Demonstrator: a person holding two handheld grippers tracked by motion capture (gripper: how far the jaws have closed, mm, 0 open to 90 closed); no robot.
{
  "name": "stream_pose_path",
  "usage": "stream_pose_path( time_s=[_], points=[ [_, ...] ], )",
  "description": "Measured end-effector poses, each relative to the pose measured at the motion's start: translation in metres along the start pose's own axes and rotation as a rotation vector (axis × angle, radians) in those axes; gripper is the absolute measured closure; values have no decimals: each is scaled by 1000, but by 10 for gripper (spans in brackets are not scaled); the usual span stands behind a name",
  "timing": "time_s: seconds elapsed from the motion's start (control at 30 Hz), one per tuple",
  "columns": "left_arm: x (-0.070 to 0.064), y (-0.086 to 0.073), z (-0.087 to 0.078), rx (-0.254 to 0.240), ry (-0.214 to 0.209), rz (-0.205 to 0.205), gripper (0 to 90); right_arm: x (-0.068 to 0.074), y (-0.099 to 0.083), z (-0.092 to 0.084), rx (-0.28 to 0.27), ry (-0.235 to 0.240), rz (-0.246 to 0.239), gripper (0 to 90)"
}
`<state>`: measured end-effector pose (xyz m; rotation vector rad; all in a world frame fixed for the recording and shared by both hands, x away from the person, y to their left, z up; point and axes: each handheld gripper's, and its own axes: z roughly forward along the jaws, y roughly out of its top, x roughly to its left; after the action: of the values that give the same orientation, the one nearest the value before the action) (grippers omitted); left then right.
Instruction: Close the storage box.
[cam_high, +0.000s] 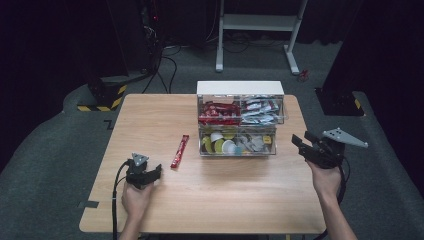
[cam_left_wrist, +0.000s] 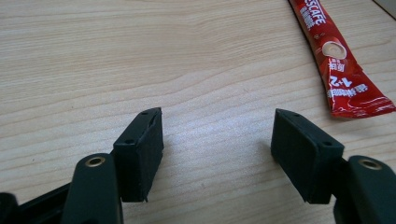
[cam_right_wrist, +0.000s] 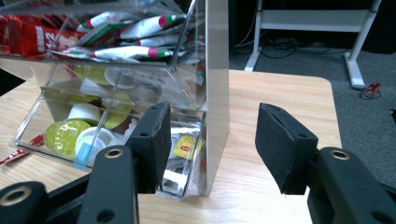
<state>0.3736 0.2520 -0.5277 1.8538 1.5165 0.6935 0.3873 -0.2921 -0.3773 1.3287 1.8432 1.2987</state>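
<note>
Right gripper (cam_high: 300, 141) open beside organizer's side wall (cam_right_wrist: 215, 93); a jaw could clip it. Left gripper (cam_left_wrist: 217, 140) open, sachet (cam_left_wrist: 337, 60) ahead-right.

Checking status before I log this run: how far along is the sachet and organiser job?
Done: the clear organiser already holds red and white sachets up top and capsules in the lower drawer. In hand: nothing is gripped; the left gripper rests open on the table near the loose red sachet, and the right gripper is open beside the organiser's right wall. Left: the sachet is not yet picked up.
</note>
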Motion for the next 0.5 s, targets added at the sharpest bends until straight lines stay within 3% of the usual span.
stream_pose_path(
  time_s=[0.2,0.33,0.5],
  points=[
    [0,0,0,0,0,0,347,-1,-12,4,13,-4,16,452],
    [0,0,0,0,0,0,347,6,-18,3,15,-51,-43,451],
    [0,0,0,0,0,0,346,10,-28,5,17,-52,-46,449]
  ],
)
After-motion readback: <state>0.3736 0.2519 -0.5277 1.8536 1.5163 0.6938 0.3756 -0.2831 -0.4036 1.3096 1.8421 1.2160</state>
